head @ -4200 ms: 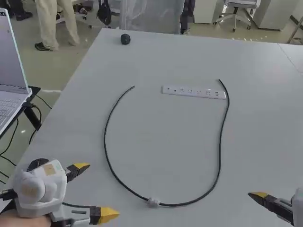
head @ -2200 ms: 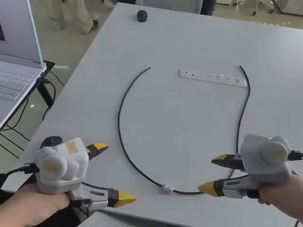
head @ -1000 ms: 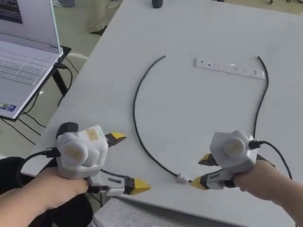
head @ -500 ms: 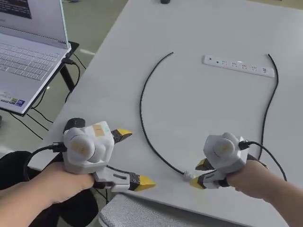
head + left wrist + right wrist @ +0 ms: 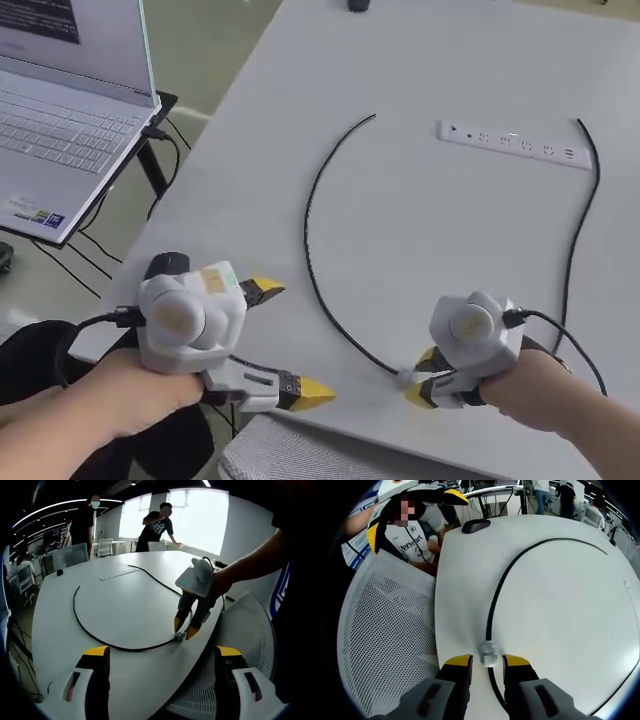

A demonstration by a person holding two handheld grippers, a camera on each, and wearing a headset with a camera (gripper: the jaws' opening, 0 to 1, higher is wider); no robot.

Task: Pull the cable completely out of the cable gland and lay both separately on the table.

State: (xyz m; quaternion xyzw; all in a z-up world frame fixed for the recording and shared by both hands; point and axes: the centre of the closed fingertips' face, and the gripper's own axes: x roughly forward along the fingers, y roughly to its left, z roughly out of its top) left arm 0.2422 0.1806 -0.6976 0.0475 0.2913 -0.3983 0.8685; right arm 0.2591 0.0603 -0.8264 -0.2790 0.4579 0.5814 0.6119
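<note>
A long black cable [image 5: 310,240] lies in a wide loop on the white table [image 5: 450,240]. The small white cable gland [image 5: 403,378] sits on the cable near the table's front edge. My right gripper [image 5: 424,375] is down at the gland. In the right gripper view the gland [image 5: 488,655] lies between the yellow fingertips [image 5: 458,662], with thin gaps on both sides, so my right gripper [image 5: 487,661] is open but narrow. My left gripper [image 5: 290,342] hovers wide open at the front left edge, holding nothing. The left gripper view has my left gripper [image 5: 161,652] facing the gland [image 5: 178,637].
A white power strip [image 5: 510,145] lies at the back right, inside the cable loop. An open laptop [image 5: 60,110] stands on a stand left of the table. A black mouse [image 5: 165,265] rests at the front left edge. A mesh chair [image 5: 385,630] is below the front edge.
My right gripper came in from the right, dropped to the gland and narrowed its jaws around it. My left gripper stayed open at the front left. The head camera shifted.
</note>
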